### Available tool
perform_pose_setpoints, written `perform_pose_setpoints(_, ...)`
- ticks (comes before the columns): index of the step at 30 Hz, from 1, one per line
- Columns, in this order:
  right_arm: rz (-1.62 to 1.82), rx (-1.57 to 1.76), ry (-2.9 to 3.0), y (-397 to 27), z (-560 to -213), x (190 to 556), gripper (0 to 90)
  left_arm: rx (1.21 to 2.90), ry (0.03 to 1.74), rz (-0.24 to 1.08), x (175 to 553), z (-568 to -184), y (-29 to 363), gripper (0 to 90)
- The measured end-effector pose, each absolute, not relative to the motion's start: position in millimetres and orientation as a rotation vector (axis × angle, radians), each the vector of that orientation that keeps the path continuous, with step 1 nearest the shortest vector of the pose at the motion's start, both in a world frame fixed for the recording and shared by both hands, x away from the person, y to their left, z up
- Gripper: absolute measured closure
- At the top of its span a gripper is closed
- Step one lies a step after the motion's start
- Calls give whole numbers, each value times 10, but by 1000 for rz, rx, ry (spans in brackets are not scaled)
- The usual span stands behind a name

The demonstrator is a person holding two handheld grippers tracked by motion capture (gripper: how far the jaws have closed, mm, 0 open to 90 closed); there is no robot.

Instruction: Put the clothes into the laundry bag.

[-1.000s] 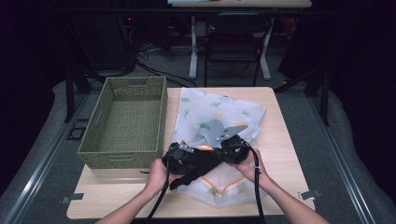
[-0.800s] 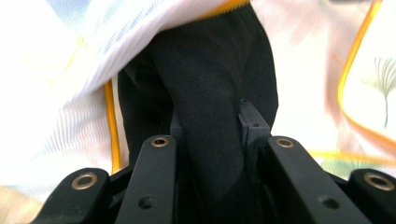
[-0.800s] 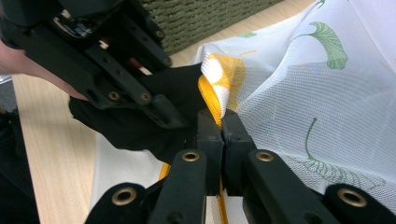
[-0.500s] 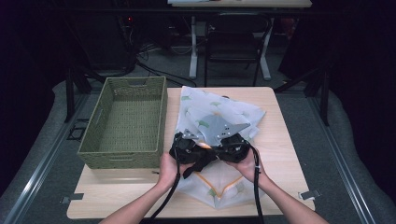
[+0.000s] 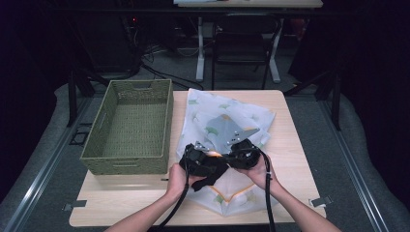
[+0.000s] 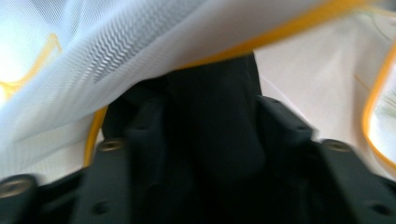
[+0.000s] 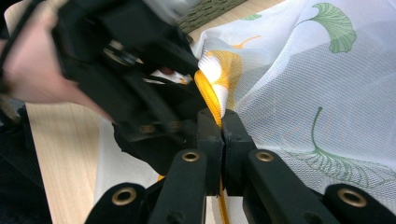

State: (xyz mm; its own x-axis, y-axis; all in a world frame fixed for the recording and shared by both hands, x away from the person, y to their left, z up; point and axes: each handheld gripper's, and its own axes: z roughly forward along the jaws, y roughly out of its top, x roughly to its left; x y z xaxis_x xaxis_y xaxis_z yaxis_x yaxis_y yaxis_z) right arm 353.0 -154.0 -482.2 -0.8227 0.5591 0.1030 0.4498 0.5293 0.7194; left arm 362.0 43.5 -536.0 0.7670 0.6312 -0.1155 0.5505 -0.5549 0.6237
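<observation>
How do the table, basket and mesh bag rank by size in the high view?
1. table
2. mesh bag and basket: look about alike, and the grippers hide part of the bag, so no ranking.

The mesh cloth (image 5: 227, 121) is white and half sheer, printed with green ginkgo leaves on thin stems, a few of them yellow, and edged with an orange-yellow band (image 7: 210, 93) that the right gripper view shows bright against the weave. The basket (image 5: 130, 125) is woven olive green. The desk (image 5: 290, 145) is pale wood with a light grain. Both claws, the left claw (image 5: 200, 162) and the right claw (image 5: 241, 154), are matt black with brass-coloured rivets, and a grey plate (image 5: 229, 130) sits above them. The floor (image 5: 348, 145) is grey.
</observation>
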Motion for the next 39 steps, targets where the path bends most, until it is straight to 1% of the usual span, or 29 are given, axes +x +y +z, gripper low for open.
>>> perform_pose_setpoints(3,1167,868,2621,-1545,-4815,3530,886,2324,836,196,3527,-5229,497,284)
perform_pose_setpoints(5,1167,864,2619,-1545,-4814,3530,886,2331,841,220,3464,-5179,554,227)
perform_pose_setpoints(9,1163,857,2616,-1545,-4809,3525,885,2355,869,205,3426,-5249,617,178)
perform_pose_setpoints(10,1160,856,2616,-1545,-4813,3523,886,2356,886,173,3436,-5302,628,167)
perform_pose_setpoints(13,1155,860,2619,-1546,-4818,3507,885,2360,913,76,3464,-5439,593,176)
perform_pose_setpoints(15,1154,861,2621,-1547,-4826,3508,885,2364,919,71,3468,-5488,553,218)
perform_pose_setpoints(16,1153,861,2619,-1547,-4833,3510,885,2363,918,72,3475,-5506,546,274)
perform_pose_setpoints(17,1152,855,2623,-1545,-4838,3513,885,2364,924,78,3488,-5529,543,295)
perform_pose_setpoints(18,1146,862,2627,-1536,-4841,3508,885,2360,930,74,3507,-5569,542,345)
perform_pose_setpoints(19,1145,866,2633,-1529,-4850,3510,885,2343,949,69,3516,-5604,548,428)
perform_pose_setpoints(20,1136,862,2646,-1520,-4861,3514,885,2326,965,72,3518,-5628,555,477)
perform_pose_setpoints(21,1128,853,2650,-1515,-4871,3517,885,2328,947,101,3517,-5639,566,542)
perform_pose_setpoints(22,1122,862,2656,-1506,-4880,3511,885,2330,941,113,3520,-5641,572,628)
perform_pose_setpoints(24,1119,855,2659,-1505,-4877,3507,885,2322,937,115,3538,-5649,594,726)
perform_pose_setpoints(25,1127,853,2653,-1506,-4871,3510,886,2313,942,110,3546,-5652,602,759)
perform_pose_setpoints(27,1144,862,2644,-1504,-4851,3514,886,2295,942,121,3546,-5643,588,784)
perform_pose_setpoints(31,1174,849,2629,-1491,-4804,3512,886,2241,921,146,3547,-5541,514,792)
perform_pose_setpoints(39,1283,862,2570,-1511,-4675,3476,886,2042,939,195,3646,-5269,445,794)
